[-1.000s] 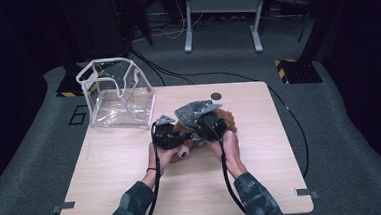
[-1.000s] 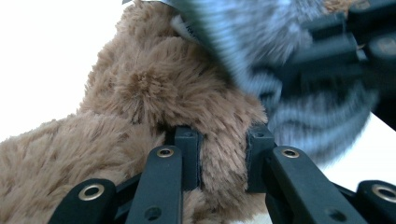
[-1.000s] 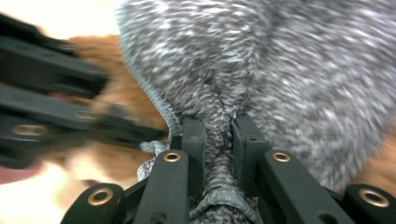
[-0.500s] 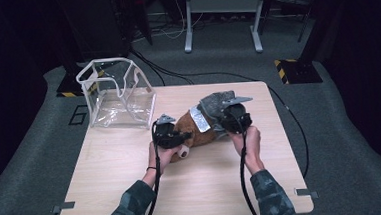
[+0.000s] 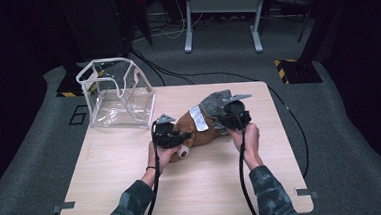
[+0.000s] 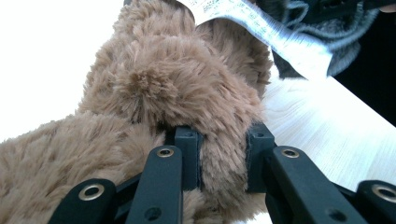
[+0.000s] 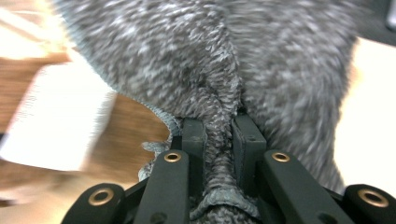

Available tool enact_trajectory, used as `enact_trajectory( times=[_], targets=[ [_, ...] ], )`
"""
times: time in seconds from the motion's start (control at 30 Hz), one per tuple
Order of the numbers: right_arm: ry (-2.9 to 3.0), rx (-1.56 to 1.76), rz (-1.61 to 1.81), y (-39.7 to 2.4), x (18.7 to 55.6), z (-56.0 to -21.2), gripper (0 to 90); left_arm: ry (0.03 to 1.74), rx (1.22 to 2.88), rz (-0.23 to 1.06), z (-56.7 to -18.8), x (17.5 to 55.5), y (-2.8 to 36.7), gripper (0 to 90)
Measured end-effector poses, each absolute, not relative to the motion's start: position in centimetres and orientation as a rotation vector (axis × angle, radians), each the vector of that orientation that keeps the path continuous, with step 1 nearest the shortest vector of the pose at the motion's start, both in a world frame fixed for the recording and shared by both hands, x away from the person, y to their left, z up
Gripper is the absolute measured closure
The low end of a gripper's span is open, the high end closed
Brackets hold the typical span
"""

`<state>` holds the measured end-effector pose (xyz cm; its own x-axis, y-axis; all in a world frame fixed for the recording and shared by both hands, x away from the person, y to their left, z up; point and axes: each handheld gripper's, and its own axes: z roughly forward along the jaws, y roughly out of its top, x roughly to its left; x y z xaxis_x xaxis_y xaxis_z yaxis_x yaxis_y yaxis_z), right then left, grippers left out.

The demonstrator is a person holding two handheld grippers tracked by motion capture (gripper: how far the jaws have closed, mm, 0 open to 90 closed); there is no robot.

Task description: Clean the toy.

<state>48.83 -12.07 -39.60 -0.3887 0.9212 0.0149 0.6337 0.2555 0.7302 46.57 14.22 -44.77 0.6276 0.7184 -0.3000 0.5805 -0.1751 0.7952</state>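
Observation:
A brown plush toy (image 5: 192, 130) lies in the middle of the wooden table (image 5: 133, 191), with a white label (image 5: 197, 118) on it. A grey knitted garment (image 5: 213, 105) covers its right end. My left gripper (image 5: 180, 136) is shut on a fold of brown fur (image 6: 223, 158) at the toy's left end. My right gripper (image 5: 224, 119) is shut on a bunched fold of the grey garment (image 7: 219, 154), pulled out to the right of the toy. The white label (image 7: 56, 126) shows blurred at the left of the right gripper view.
A clear plastic bag with white trim (image 5: 117, 94) stands open at the table's back left. Cables (image 5: 289, 116) trail off the right edge onto the grey floor. Metal stand legs (image 5: 221, 20) rise behind the table.
My right gripper has moved to the right with the grey garment in it, baring more of the brown toy. The left gripper has kept still.

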Motion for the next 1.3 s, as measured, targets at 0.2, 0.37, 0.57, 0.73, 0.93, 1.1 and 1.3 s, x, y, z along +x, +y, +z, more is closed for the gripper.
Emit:
enact_trajectory(
  times=[0.2,0.37,0.57,0.73,0.93,1.1,1.3],
  targets=[
    [2.084,1.4,0.965,-12.8,48.1,-39.0,78.1,1.032,1.861,0.183,-44.7,46.9,14.4,72.0],
    [2.201,1.229,1.06,-8.5,46.4,-38.1,78.0,1.038,1.854,0.177,-44.7,46.8,14.4,70.5],
    [2.233,1.265,1.009,-6.9,48.0,-40.0,78.2,1.024,1.862,0.184,-44.5,46.7,14.6,63.4],
    [2.229,1.293,0.98,-7.7,48.4,-40.7,78.3,1.01,1.845,0.236,-43.9,46.0,14.8,48.6],
    [2.228,1.325,0.964,-8.0,48.7,-41.5,78.3,1.007,1.834,0.362,-43.0,44.6,16.1,33.2],
    [2.241,1.368,0.935,-8.3,49.2,-42.8,78.4,1.121,1.855,0.472,-44.0,44.4,18.2,26.0],
    [2.27,1.433,0.909,-8.6,50.0,-45.1,78.3,1.211,1.844,0.469,-45.3,46.0,18.9,25.4]
  ],
)
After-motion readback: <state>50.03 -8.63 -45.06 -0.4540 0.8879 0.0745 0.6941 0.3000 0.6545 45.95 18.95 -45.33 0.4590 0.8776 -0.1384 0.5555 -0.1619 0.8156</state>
